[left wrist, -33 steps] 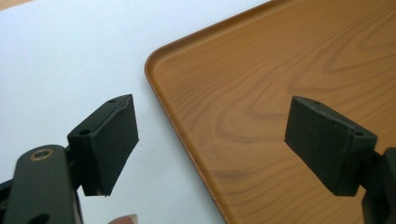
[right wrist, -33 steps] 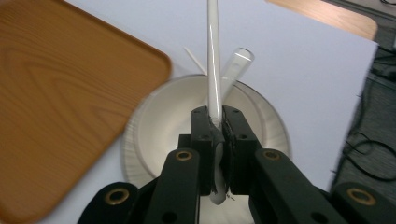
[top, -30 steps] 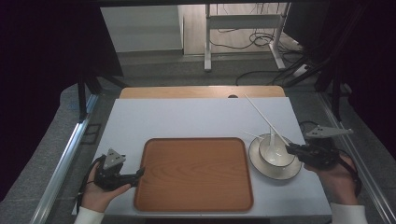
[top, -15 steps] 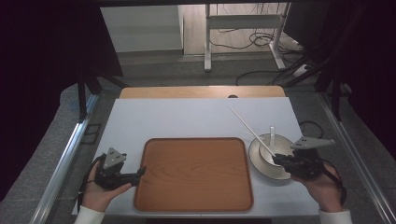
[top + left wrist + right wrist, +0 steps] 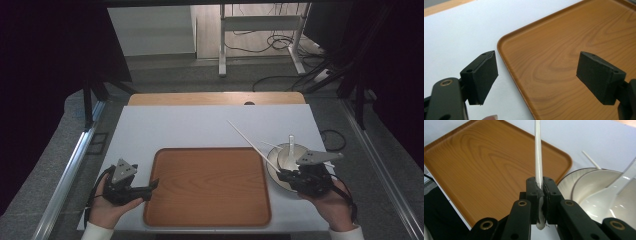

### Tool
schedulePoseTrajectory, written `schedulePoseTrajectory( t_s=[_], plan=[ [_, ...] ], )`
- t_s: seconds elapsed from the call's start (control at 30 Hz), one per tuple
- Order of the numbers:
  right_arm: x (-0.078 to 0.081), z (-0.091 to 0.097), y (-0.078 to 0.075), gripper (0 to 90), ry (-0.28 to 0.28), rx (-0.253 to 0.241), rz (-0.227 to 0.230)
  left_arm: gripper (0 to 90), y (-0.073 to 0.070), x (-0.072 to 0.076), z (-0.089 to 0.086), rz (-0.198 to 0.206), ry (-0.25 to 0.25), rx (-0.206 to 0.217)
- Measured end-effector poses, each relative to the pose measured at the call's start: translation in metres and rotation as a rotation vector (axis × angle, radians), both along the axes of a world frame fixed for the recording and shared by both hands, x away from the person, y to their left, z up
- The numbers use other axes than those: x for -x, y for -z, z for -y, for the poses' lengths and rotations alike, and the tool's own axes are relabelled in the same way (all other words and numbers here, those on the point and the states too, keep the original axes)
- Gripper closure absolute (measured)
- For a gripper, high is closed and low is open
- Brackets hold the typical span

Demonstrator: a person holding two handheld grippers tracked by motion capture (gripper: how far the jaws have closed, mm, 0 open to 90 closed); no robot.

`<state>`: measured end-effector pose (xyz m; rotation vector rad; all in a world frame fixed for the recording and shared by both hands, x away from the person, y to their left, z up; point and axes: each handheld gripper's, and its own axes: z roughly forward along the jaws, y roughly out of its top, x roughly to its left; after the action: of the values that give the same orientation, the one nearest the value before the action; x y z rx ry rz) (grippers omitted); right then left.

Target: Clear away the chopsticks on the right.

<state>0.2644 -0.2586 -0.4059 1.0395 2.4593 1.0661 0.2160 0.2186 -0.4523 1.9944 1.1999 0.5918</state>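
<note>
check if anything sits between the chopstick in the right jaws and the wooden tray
Nothing visible does. The right gripper is shut on the white chopstick, whose free end already reaches out over the tray. The tray's surface is bare, and the bowl with its spoon sits beside it.

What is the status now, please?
Right gripper shut on thin white chopstick. Left gripper open over brown wooden tray. Nothing in the way.

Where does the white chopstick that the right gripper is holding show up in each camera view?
High view: the white chopstick slants up-left from the right gripper, over the tray's right edge.
Left gripper view: the chopstick is not in it; the wooden tray lies ahead.
Right gripper view: the chopstick rises top centre, clamped between the jaws.
Shared landmark: the wooden tray.
</note>
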Motion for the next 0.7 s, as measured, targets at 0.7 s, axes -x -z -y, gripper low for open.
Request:
schedulePoseTrajectory(
  t_s=[0.7],
  plan=[
    [-0.001, -0.033, 0.026, 83.9, -0.020, 0.061, -0.085, 16.8, 0.004, -0.002, 0.006, -0.015, 0.021, -0.004]
  ],
)
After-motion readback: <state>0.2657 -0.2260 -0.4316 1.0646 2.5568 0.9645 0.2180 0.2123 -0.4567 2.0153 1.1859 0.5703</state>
